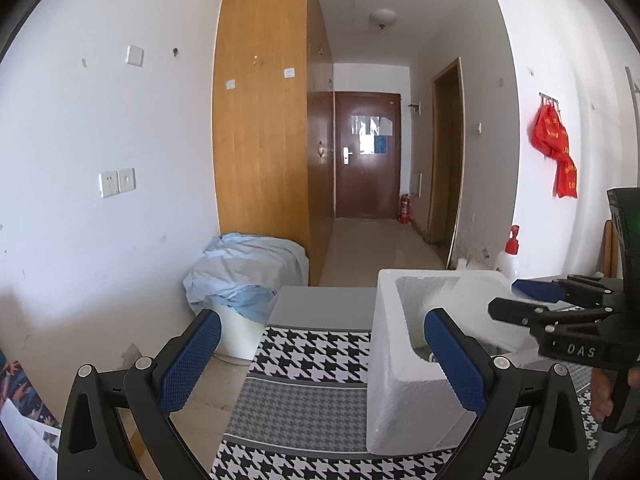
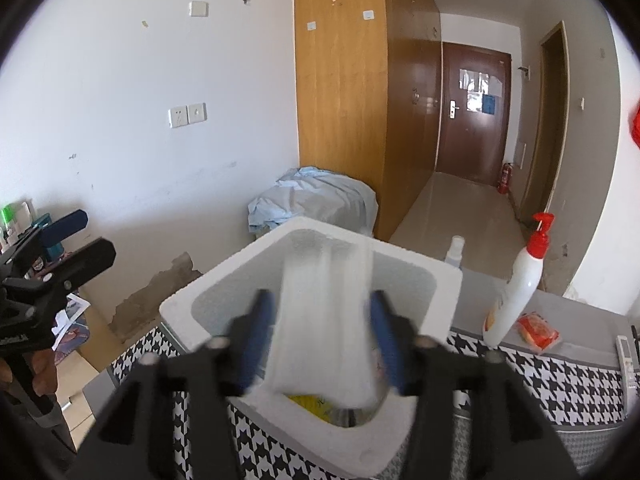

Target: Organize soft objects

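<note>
White soft packet: pale, translucent-looking, motion-blurred, faint vertical streaks; hangs between the blue pads of the right gripper, over the open white foam box. Pads stand apart from its sides, not pressing; jaws parted mid-width. Something yellow shows low inside the box. Box sits on a houndstooth-covered surface. Left gripper spread wide, empty, beside the box's left wall.
</note>
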Demonstrator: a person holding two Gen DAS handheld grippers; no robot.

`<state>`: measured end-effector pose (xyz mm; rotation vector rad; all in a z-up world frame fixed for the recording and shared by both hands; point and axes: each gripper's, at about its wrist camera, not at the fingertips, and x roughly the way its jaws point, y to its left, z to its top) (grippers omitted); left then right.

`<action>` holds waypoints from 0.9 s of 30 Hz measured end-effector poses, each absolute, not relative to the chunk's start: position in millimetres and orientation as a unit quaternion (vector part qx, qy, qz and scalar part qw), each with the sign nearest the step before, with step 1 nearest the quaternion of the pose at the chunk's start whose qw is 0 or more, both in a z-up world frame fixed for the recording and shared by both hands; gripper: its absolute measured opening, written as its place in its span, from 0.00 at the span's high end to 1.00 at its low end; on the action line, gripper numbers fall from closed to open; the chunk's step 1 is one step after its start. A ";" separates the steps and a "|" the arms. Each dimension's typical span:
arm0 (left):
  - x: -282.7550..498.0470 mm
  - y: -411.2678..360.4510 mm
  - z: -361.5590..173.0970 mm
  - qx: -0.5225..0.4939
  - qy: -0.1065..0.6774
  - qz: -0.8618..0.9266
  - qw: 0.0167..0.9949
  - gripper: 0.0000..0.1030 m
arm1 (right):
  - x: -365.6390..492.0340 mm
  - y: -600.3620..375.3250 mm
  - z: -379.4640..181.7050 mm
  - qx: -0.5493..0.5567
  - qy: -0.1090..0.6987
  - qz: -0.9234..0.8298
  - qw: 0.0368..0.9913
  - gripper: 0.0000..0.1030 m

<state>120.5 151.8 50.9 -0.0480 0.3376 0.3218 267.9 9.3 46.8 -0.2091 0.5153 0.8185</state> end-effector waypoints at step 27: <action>91.9 112.7 67.6 -0.025 0.136 0.125 0.982 0.01 | 207.2 -57.6 78.3 -0.069 0.172 0.368 0.911 0.12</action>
